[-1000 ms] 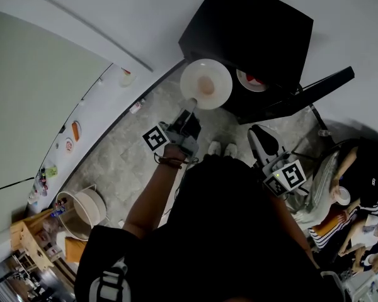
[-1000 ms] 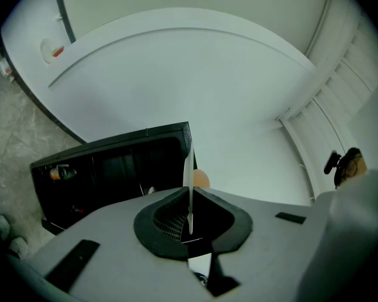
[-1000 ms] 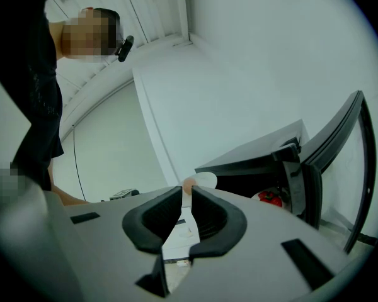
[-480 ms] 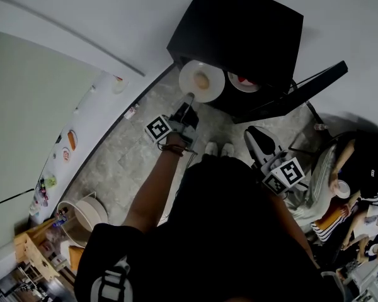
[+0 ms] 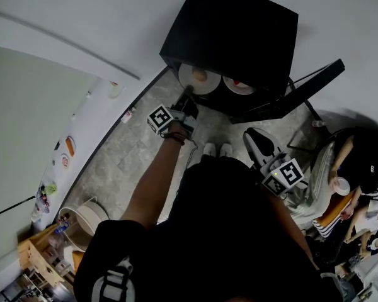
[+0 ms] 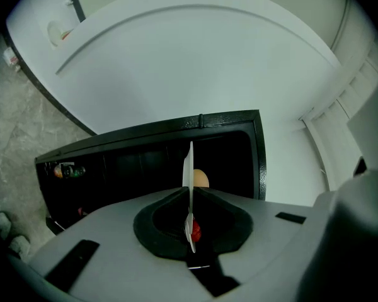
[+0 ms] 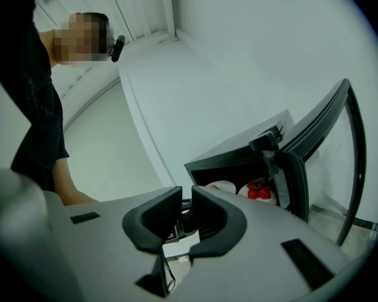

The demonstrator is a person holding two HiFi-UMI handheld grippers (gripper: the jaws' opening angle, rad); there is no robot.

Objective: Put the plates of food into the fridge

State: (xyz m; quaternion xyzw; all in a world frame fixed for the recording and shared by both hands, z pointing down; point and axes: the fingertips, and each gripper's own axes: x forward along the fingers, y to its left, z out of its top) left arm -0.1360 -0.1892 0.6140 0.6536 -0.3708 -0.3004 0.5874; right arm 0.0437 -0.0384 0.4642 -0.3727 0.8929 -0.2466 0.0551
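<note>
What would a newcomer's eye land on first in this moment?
The black mini fridge on the floor, its door swung open, stands out first. At its opening the left gripper grips a white plate by the rim, carrying a round orange food. It is beside a second plate with red food, already inside. The right gripper hangs back near the person's side, jaws apart and empty.

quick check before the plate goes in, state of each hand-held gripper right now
Left hand-held gripper: closed on the white plate of food.
Right hand-held gripper: open, nothing between its jaws.
</note>
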